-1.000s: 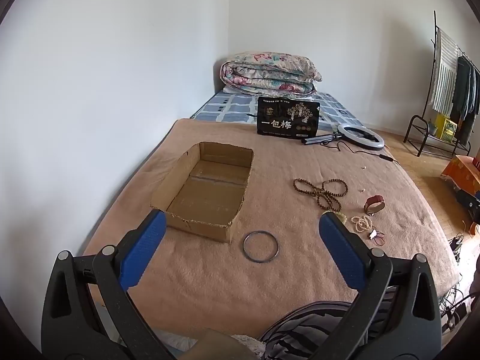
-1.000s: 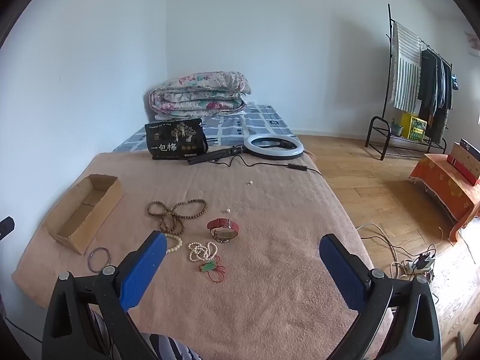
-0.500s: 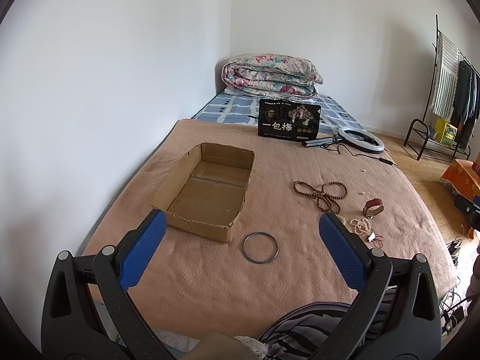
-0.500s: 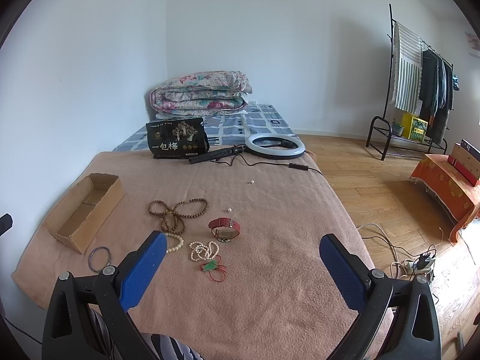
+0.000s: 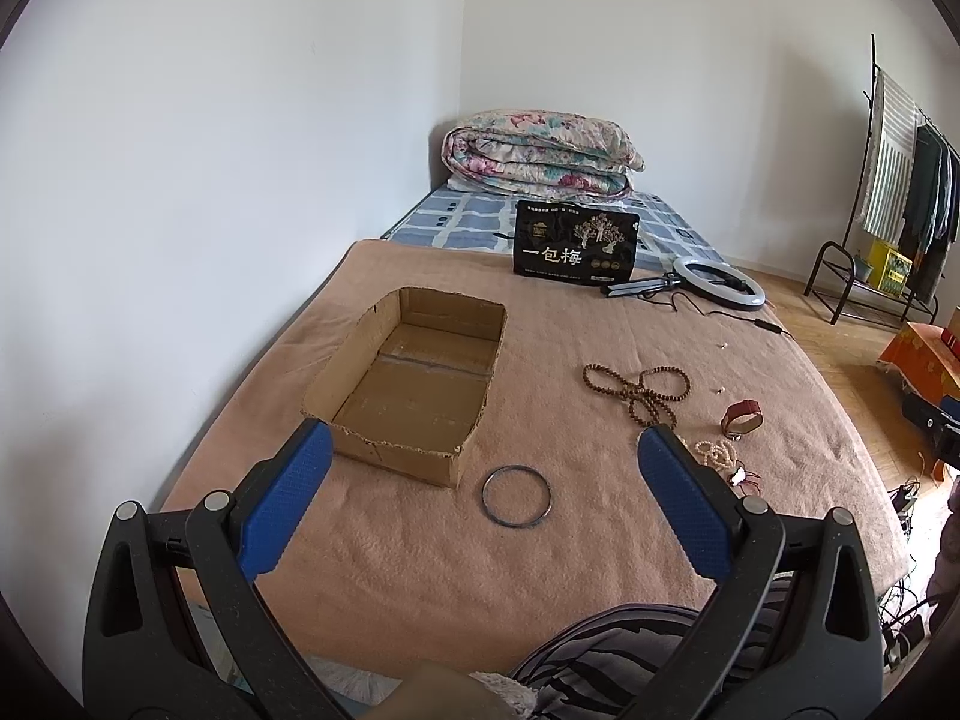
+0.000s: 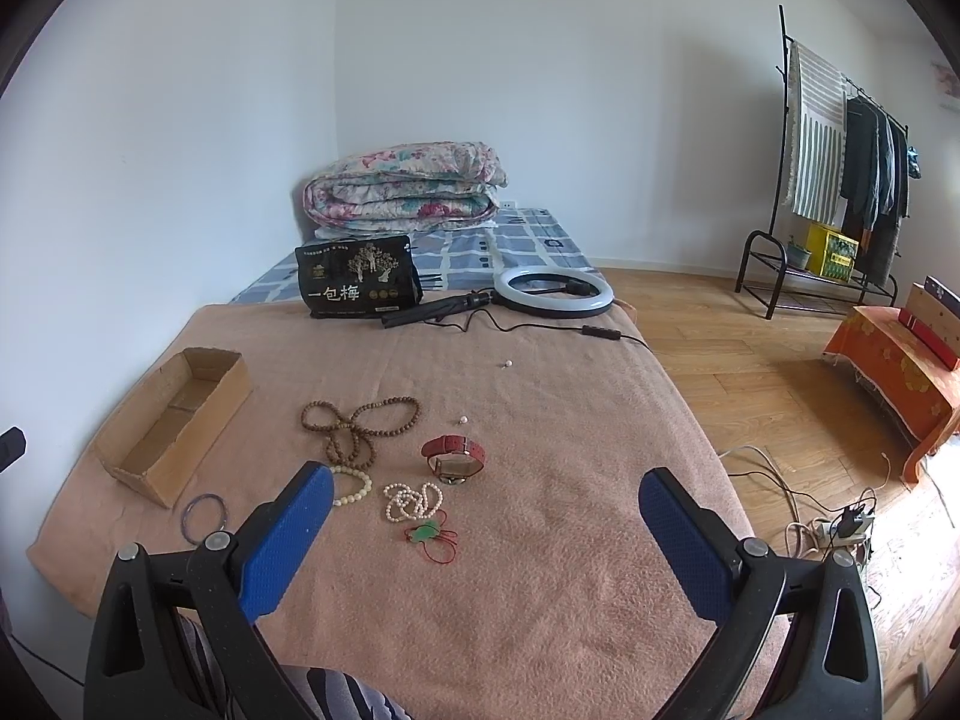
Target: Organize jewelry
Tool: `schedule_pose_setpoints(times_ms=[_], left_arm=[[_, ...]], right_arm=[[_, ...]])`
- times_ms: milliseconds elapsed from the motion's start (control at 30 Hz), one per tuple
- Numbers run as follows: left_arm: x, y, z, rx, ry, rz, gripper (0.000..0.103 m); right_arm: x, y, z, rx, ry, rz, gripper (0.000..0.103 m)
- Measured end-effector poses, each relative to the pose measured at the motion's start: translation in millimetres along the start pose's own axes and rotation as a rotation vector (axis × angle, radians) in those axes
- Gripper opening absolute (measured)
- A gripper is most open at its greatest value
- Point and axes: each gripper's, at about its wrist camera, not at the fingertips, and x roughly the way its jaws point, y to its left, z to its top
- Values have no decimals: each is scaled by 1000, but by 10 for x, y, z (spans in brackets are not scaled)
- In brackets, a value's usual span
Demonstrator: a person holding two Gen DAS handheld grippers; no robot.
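Above the bed point(image 5: 420, 570), we have only eased both views slightly back; no jewelry moved. Left gripper point(image 5: 480, 468) and right gripper point(image 6: 486, 501) fingers gape empty. Bangle point(image 5: 516, 496) lies beside the box point(image 5: 414, 384); sorting is unstarted.

- A folded quilt point(image 6: 403, 187) lies at the far end of the bed point(image 6: 540, 528).
- A black bag point(image 6: 357, 276) stands before it.
- A ring light point(image 6: 553, 292) lies beside the bag.
- A clothes rack point(image 6: 840, 168) stands on the wooden floor point(image 6: 750, 384).
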Motion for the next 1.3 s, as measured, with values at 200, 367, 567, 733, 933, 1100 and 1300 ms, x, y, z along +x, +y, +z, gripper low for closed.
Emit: schedule_pose_setpoints(times_ms=[200,367,567,733,933,1100,1300], left_arm=[[-6,-6,-4,-2,-3,-2,103],[-6,-5,1,-4,-1,-3,103],[-13,-5,2,-3,-2,-2,103],[-8,4,-5,-6,-2,-4,103],[-8,6,-6,-6,-3,-4,103],[-16,2,-2,-5,-2,-4,103],[-26,-1,4,-5,-2,-3,103]], right_arm=[[3,11,-3,1,0,0,103],[9,7,-9,-4,1,-8,103],[26,6,-26,-3,2,-6,103],[41,-1,-35,-1,3,-5,103],[46,-8,-42,-1,4,-6,103],[51,-18,-50,0,5,-7,103],[55,-24,-54,0,5,-7,103]])
